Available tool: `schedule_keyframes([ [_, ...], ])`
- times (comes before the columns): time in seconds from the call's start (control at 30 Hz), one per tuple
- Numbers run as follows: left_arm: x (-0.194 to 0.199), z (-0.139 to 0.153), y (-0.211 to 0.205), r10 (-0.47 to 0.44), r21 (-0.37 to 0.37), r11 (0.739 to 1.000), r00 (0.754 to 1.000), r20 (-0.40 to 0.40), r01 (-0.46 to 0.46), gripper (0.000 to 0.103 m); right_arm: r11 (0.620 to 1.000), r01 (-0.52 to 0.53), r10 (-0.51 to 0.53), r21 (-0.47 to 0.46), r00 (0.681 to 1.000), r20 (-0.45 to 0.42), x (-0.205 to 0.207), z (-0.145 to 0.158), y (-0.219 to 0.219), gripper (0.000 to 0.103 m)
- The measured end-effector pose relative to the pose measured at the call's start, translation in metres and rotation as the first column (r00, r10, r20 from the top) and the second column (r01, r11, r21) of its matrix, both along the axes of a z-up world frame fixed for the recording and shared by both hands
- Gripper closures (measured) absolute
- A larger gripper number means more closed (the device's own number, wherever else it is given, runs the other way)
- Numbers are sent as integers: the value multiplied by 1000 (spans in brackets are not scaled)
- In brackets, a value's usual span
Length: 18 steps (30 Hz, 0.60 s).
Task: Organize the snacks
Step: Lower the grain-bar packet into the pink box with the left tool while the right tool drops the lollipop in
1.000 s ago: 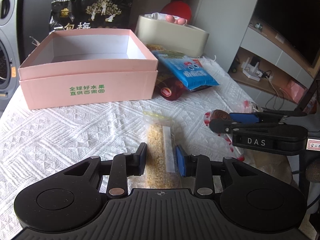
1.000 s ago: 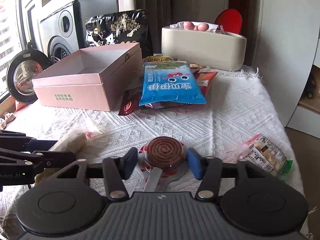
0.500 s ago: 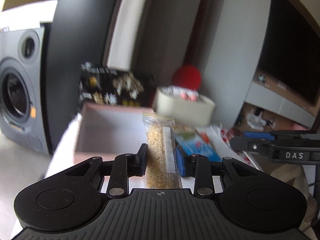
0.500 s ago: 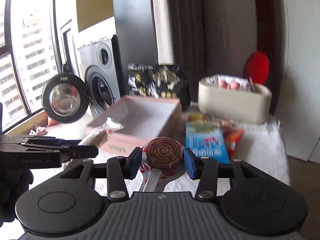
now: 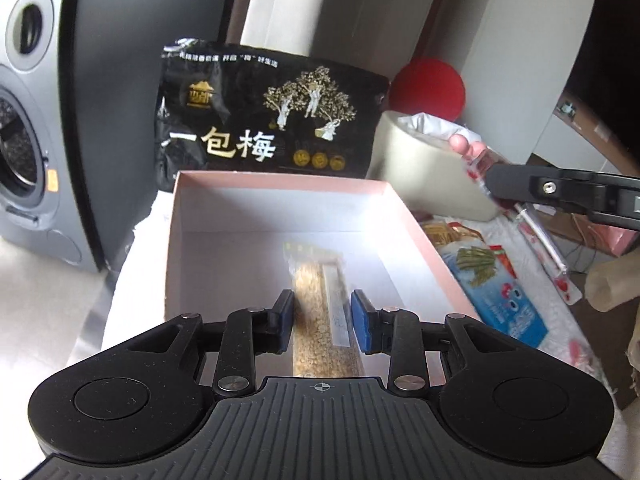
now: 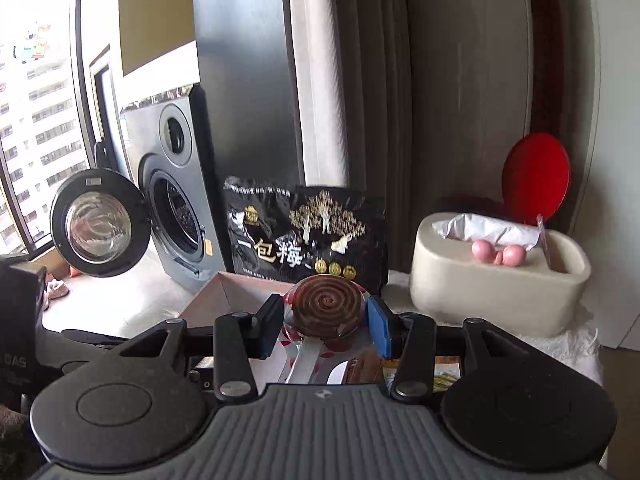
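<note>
Both tools have lifted their snacks from the bench. The left tool (image 5: 322, 316) grips the grain packet (image 5: 320, 320) over the open pink box (image 5: 404, 220). The right tool (image 6: 326, 318) grips the spiral lollipop (image 6: 326, 304) in the air, near the box.

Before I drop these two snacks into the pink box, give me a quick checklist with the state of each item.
1. Left gripper shut on the grain bar packet: ok.
2. Right gripper shut on the spiral lollipop: ok.
3. Pink box open, nothing seen inside: ok.
4. Grain bar packet over the box opening: ok.
5. Spiral lollipop over the box: cannot tell; only a box corner shows in the right wrist view.
6. Grippers clear of each other: ok.
</note>
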<state>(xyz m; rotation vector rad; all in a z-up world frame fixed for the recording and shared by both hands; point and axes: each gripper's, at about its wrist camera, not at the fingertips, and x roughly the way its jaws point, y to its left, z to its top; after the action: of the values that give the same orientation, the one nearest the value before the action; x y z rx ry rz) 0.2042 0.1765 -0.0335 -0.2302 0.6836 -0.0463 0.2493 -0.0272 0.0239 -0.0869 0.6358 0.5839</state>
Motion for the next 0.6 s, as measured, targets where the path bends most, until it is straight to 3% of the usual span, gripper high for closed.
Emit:
schedule_keyframes([
  [0.07,-5,2,6,20,-10,1000,998,66,-19,69,1000,6,-6,-18,999,-35,11,-16,10,58],
  [0.2,-15,10,31,108,-103,991,979,172,-91,69,1000,-15,12,-25,996,-84,26,-40,34,58],
  [0.33,-27,18,38,156,-126,983,971,179,-135,69,997,-81,79,-8,986,-144,33,-53,52,57],
  [0.37,-31,18,36,158,-127,982,972,172,-137,69,996,-91,90,-2,985,-148,32,-53,53,52],
  [0.6,-76,15,4,83,-203,978,981,175,-46,69,997,-82,82,-8,997,-6,22,-31,5,31],
])
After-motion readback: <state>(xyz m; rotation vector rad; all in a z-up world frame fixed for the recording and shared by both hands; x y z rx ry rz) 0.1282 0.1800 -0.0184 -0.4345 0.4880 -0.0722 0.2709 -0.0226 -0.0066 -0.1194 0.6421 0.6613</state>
